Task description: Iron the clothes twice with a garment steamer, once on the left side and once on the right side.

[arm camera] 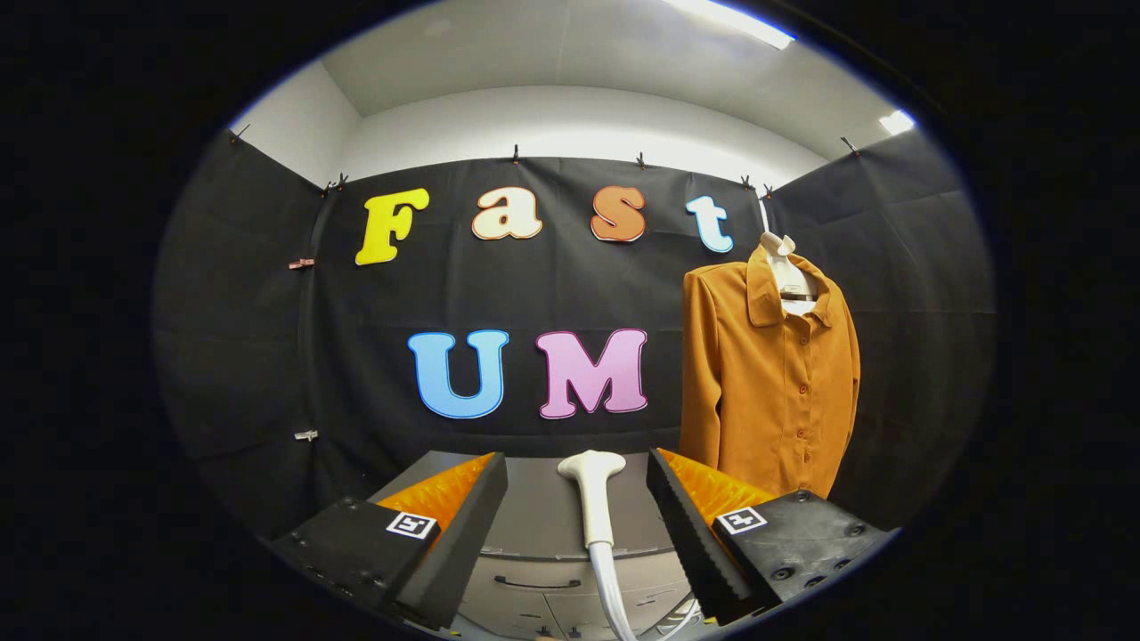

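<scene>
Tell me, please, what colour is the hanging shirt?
Plain orange-brown; the shirt shows clearly in the gripper view, beyond the open tongs.

White steamer upright, orange shirt (buttoned) hanging

Single fisheye view, mounted on the handheld gripper and looking forward along its two fingers, which rise into the lower part of the view with a wide gap between them. Camera sits low, roughly level with the top of the grey drawer cabinet, and faces the back wall of black cloth almost square-on. The white wand-shaped steamer head stands close, in the gap between the fingers. The rust-orange buttoned shirt on a white hanger hangs farther off, beyond the right finger. Pale ceiling with a strip light curves overhead, so the lens tilts slightly upward.
</scene>
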{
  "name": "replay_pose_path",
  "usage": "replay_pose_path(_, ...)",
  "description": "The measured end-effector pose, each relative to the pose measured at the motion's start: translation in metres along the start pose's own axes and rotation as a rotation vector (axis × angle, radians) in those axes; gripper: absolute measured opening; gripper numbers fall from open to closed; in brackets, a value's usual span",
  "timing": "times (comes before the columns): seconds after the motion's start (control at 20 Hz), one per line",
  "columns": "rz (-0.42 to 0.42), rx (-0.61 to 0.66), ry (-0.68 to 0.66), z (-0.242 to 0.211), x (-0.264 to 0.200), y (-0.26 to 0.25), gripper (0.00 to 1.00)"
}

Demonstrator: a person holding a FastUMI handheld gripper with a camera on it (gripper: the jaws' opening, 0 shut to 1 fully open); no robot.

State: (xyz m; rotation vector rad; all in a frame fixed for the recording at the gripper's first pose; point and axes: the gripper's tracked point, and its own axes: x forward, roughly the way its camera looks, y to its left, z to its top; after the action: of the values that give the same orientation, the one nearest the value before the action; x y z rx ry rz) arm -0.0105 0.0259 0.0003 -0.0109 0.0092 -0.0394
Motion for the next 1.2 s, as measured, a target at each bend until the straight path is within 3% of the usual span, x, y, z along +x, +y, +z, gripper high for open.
replay_pose_path(0.55,-0.058,-0.009,0.092,-0.033,0.013,0.006,0.98)
replay_pose_path(1.2,0.025,-0.021,0.343,-0.12,0.161,-0.012,0.98)
